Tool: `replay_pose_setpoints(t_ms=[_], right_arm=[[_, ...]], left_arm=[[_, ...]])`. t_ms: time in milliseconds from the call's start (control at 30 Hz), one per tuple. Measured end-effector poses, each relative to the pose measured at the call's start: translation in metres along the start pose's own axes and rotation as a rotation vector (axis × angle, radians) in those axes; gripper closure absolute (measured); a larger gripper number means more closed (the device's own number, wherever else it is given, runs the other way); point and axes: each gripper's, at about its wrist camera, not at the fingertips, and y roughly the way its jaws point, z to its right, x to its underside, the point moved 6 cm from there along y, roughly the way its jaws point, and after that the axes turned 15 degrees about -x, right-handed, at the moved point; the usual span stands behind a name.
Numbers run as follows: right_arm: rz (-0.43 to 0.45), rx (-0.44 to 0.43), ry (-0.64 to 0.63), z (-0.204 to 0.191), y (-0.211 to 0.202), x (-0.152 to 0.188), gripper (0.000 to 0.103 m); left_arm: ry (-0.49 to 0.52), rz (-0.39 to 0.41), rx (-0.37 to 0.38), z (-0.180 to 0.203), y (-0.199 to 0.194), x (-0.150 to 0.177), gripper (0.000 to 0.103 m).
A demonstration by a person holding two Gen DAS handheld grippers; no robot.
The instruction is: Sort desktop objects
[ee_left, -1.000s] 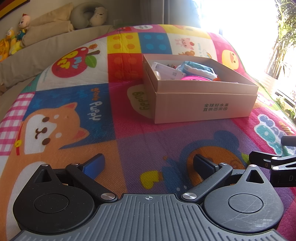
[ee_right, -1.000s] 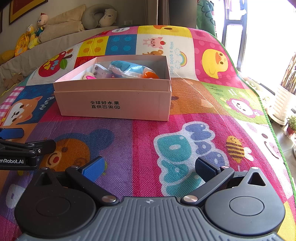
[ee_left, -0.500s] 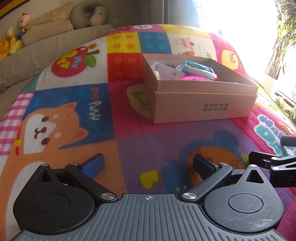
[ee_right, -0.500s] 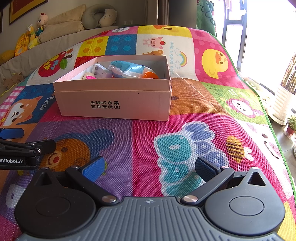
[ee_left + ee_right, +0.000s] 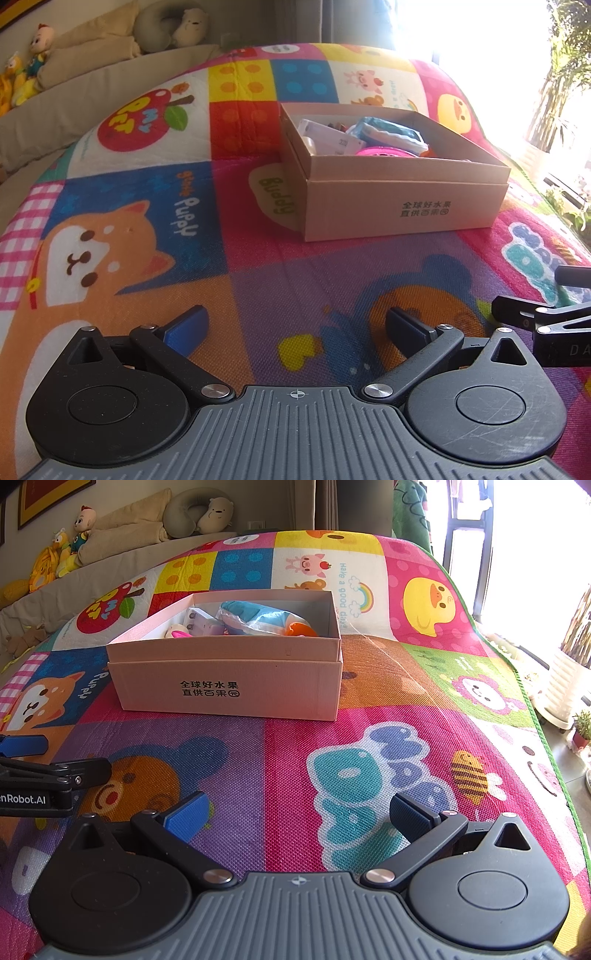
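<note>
Both grippers idle, low over the play mat (image 5: 258, 229). Left gripper (image 5: 295, 326): jaws spread wide, nothing between them. Right gripper (image 5: 297, 814): same, spread and empty. Each sees the other at its frame edge, so they sit side by side.

Cardboard box (image 5: 236, 686) stands upper centre in both views, well ahead of the fingers, lid off. Inside, packed together: a blue-and-white pouch (image 5: 258, 618), a white packet (image 5: 328, 136), a pink round thing (image 5: 384, 152), an orange piece (image 5: 300, 629). Can't identify them further; the near wall hides the lower half.

Progress, judging from this: looks basically done. No loose items on the visible mat, everything sortable is in the box. Mat behind the box and outside the frame is not visible, so can't rule out stragglers. If none, nothing left but to pull away.
</note>
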Motion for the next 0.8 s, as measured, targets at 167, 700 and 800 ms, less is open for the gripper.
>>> replay_pose_setpoints(t_ms=[167,700,800], right_arm=[[0.000,0.000,0.000,0.0000,0.0000,0.0003,0.000],[0.000,0.000,0.000,0.0000,0.0004,-0.0003,0.000],[0.000,0.000,0.000,0.0001,0.0003,-0.0003,0.000]], left_arm=[[-0.001,-0.015,0.001,-0.0014,-0.0023,0.0020,0.000],[-0.006,0.004,-0.015,0.0009,-0.0050,0.0037,0.000],[-0.006,0.004,-0.015,0.0007,-0.0051,0.0037,0.000]])
